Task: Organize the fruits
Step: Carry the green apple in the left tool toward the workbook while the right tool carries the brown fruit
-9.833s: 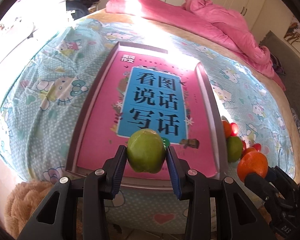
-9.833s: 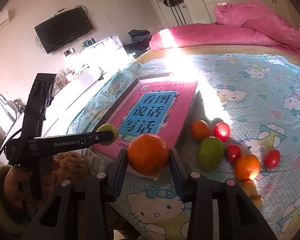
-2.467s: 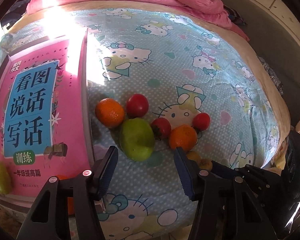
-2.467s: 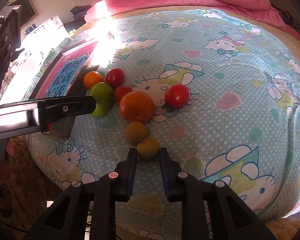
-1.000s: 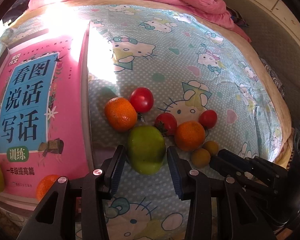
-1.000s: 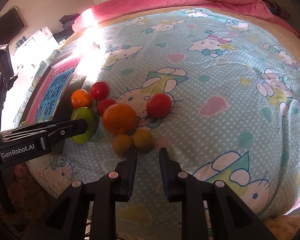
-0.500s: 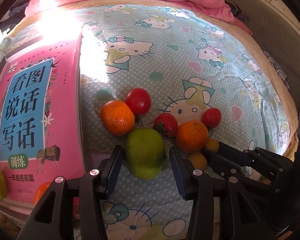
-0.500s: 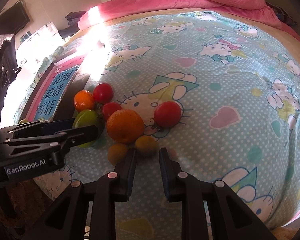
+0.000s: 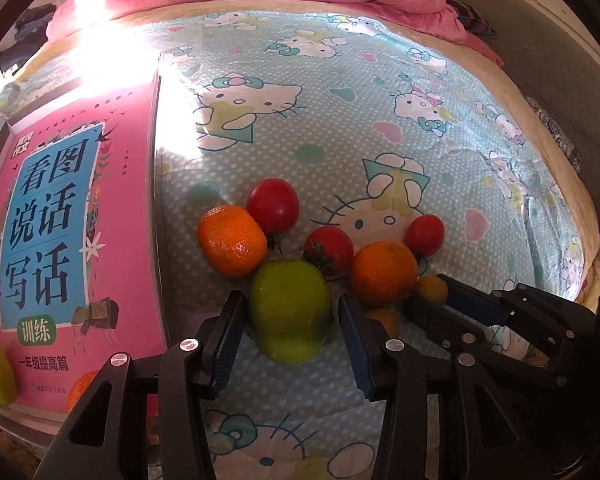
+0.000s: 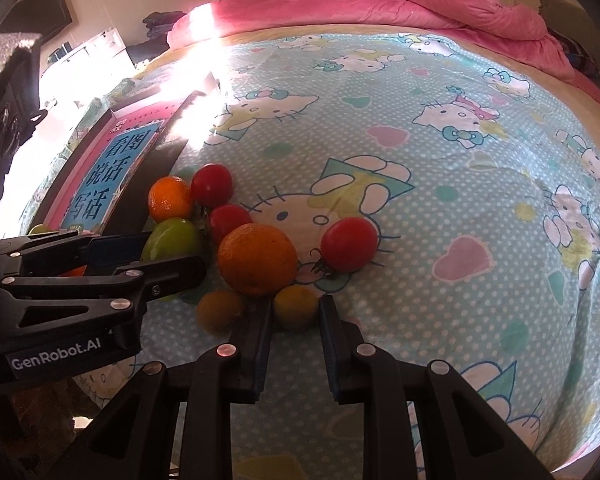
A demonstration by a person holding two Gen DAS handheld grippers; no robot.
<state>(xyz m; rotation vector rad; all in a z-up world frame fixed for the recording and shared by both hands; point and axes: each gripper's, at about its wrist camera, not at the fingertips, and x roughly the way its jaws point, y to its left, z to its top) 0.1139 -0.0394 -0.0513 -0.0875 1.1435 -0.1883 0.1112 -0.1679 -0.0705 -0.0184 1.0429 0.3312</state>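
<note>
1. Near the bed's front edge, beside the tray's right rim, the green fruit (image 9: 289, 312) lies on the sheet (image 9: 340, 128) among oranges and tomatoes
2. It looks smooth, firm and rounded, likely to roll; best taken across its widest middle
3. The left gripper (image 9: 291, 328), angled steeply down, brackets it, its jaws having just been opening and closing, pads seemingly not pressing
4. The right gripper (image 10: 295, 322), pitched down, pinches the small yellow fruit (image 10: 296, 306)

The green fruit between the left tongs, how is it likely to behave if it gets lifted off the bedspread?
The green fruit looks rounded and smooth-skinned, so it could slip or twist between the left tongs unless held across its widest part. It leans against an orange on soft bedding, so neighbours may roll once it goes. It looks firm, probably not easily crushed.
</note>
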